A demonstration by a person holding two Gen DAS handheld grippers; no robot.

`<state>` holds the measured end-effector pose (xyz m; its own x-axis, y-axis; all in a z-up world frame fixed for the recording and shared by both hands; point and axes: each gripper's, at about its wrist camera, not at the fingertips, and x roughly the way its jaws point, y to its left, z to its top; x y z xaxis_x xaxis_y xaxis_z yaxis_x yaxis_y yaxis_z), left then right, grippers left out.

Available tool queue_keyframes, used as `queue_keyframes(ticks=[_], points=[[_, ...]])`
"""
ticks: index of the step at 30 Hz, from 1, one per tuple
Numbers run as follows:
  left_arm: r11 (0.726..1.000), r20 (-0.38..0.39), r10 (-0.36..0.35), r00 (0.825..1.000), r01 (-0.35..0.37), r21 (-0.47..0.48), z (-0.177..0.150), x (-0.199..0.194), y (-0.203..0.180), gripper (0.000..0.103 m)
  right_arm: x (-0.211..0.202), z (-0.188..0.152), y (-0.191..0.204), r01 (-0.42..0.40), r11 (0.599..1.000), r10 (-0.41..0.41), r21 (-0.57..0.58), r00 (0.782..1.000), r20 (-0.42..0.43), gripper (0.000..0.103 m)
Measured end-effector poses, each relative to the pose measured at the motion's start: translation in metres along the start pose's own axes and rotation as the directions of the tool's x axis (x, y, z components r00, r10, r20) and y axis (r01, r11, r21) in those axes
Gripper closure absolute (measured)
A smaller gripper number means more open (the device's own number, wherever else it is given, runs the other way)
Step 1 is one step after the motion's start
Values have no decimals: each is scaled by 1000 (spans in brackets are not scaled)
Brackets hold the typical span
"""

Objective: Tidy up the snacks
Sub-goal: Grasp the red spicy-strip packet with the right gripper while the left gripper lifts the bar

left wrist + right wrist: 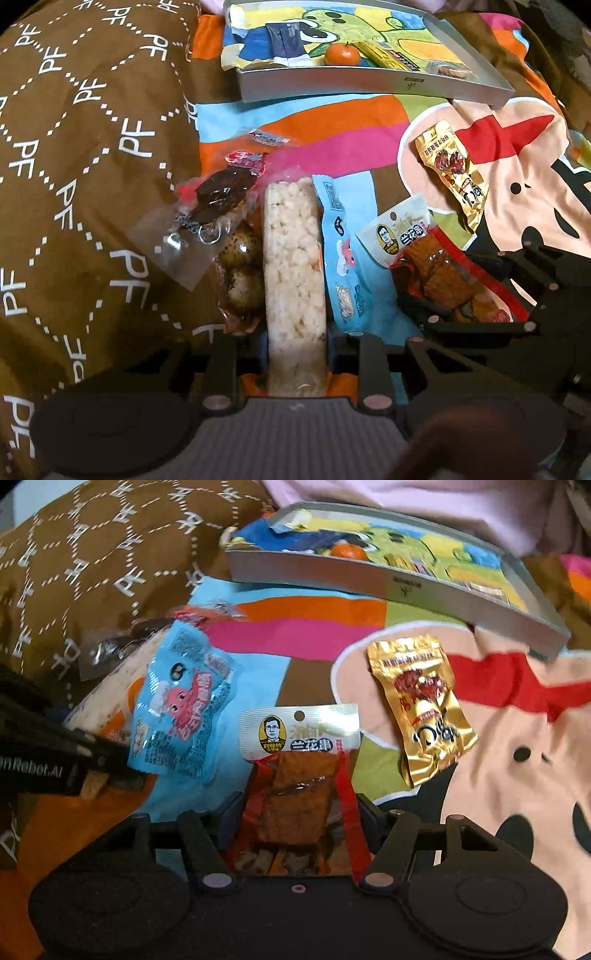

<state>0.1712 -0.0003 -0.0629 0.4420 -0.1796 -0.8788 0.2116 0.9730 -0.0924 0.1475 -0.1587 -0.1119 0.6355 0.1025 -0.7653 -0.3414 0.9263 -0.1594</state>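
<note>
My left gripper (297, 339) is shut on a long puffed-rice bar (293, 258) in a clear wrapper that points away from me. My right gripper (301, 805) is shut on a red-edged dried tofu packet (295, 775) with a white header; the same packet (443, 273) shows at the right of the left wrist view. A silver tray (369, 86) lies beyond, holding a mandarin (342, 54), dark blue sachets (286, 38) and a yellow packet (388, 55). On the cloth lie a gold packet (421, 709) and a blue packet (181, 709).
A clear packet with a dark snack (218, 192) and a packet of braised eggs (240, 273) lie left of the rice bar. A brown patterned quilt (74, 147) rises on the left. The colourful cartoon sheet (517, 757) spreads to the right. Pink fabric (443, 502) sits behind the tray.
</note>
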Motion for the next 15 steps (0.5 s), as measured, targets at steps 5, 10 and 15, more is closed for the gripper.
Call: queue_keyframes(ticks=[5,10,15], points=[[1000,-10,-16,1000,16,-18,-2,-5,0,73,-10,-10,36,154,936,-127,-315,986,104,50],[997,4,-66,998,66,-47,-5,-13,0,73,-10,-22,56,250,842,-188,-477,966,175,51],[996,67,-72,995,75,-38,-6,-23,-4,73,-11,-28,57,331,783,-238,-526,941,239,53]])
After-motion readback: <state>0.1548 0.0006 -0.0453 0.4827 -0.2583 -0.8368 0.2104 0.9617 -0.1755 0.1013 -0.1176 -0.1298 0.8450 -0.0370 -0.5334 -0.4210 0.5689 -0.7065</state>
